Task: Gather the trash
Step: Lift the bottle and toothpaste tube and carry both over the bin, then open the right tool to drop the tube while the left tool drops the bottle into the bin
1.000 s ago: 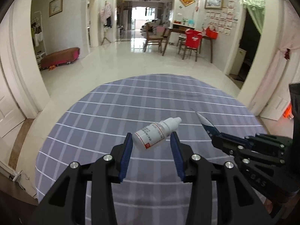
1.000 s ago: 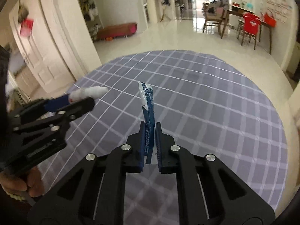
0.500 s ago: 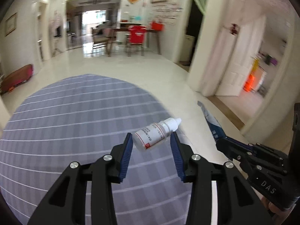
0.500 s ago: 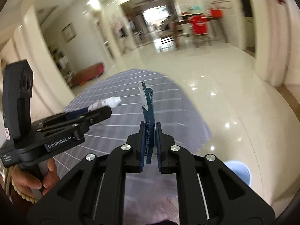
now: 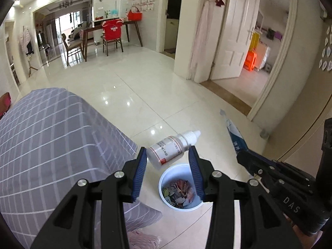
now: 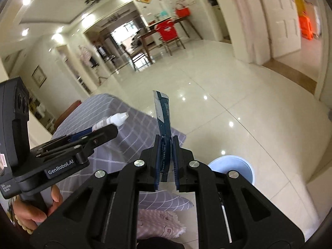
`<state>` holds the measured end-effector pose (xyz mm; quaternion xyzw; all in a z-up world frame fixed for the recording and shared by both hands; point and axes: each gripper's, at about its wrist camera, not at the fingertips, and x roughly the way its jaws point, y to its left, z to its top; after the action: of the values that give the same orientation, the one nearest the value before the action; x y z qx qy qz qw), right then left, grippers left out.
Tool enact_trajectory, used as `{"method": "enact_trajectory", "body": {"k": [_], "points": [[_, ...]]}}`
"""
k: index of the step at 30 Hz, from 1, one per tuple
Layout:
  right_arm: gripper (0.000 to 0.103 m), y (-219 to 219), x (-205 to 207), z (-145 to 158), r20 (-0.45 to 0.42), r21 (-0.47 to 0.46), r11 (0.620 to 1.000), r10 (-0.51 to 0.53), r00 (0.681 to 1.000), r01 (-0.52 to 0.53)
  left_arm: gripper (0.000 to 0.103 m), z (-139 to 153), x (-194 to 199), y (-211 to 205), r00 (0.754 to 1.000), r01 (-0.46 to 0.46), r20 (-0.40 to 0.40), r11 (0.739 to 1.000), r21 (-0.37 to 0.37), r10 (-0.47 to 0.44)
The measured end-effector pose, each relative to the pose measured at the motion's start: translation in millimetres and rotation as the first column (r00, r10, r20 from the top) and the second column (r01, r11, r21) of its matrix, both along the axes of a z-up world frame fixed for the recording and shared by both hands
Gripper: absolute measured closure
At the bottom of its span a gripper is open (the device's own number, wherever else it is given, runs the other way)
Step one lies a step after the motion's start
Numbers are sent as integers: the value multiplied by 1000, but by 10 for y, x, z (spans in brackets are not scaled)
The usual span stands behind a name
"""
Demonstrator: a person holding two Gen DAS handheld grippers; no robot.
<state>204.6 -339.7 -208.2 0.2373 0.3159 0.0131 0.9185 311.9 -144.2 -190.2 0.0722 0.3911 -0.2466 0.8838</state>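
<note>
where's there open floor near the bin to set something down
Bare tile lies beyond the bin, toward the door, and between the bin and the wall. The near left side is crowded by the checked cloth. The bin already holds scraps.

White dropper bottle (image 5: pixel 170 148), red-lined label, tilted cap-up to the right, clamped between left gripper (image 5: pixel 168 167) pads. Blue wrapper (image 6: pixel 164 120), flat, upright, pinched in right gripper (image 6: pixel 166 157). Pale-blue trash bin (image 5: pixel 166 178), litter inside, directly below left claw.
</note>
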Motion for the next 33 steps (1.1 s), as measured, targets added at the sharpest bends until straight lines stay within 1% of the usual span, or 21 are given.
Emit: {"method": "enact_trajectory", "body": {"k": [1,2,3,4,8,10,15,16,20,25,31,33], "points": [[82,-88,22,-65,-9,0,1000,-27,1000,27,63,-49,30,-72,1000,5,-6,1000,4,-5],[55,-151,44,-137,-19,1,999,-52,998,52,63,-78,5,-131,1000,7,-10,1000,10,-7],[38,-207,63,-217,-36,1,997,-77,996,78,63,-125,23,-192,1000,13,-19,1000,19,-13],[31,-269,50,-265,-46,7,996,-88,995,88,63,-150,30,-225,1000,16,-25,1000,24,-15],[31,-368,-9,-378,-67,20,995,-97,993,98,63,-286,64,-378,998,40,-47,998,45,-38],[31,-359,-104,-425,-70,15,994,-108,992,109,62,-379,42,-438,997,52,-63,997,52,-49],[31,-385,-274,-452,-77,25,989,-143,987,145,62,-510,7,-609,994,80,-86,994,72,-74],[31,-436,-223,-455,-78,25,988,-148,986,151,62,-528,2,-639,993,86,-88,993,77,-79],[31,-545,-271,-458,-70,38,982,-182,981,185,62,-594,-52,-748,991,102,-96,991,86,-94],[31,-585,-381,-399,-41,50,972,-226,973,228,62,-591,-57,-843,990,115,-92,989,92,-106],[31,-721,-501,-275,-3,83,961,-264,965,263,62,-474,-41,-901,990,129,-74,988,81,-123],[31,-734,-540,-237,11,82,958,-276,961,274,61,-436,-40,-929,989,131,-85,988,82,-124]]}}
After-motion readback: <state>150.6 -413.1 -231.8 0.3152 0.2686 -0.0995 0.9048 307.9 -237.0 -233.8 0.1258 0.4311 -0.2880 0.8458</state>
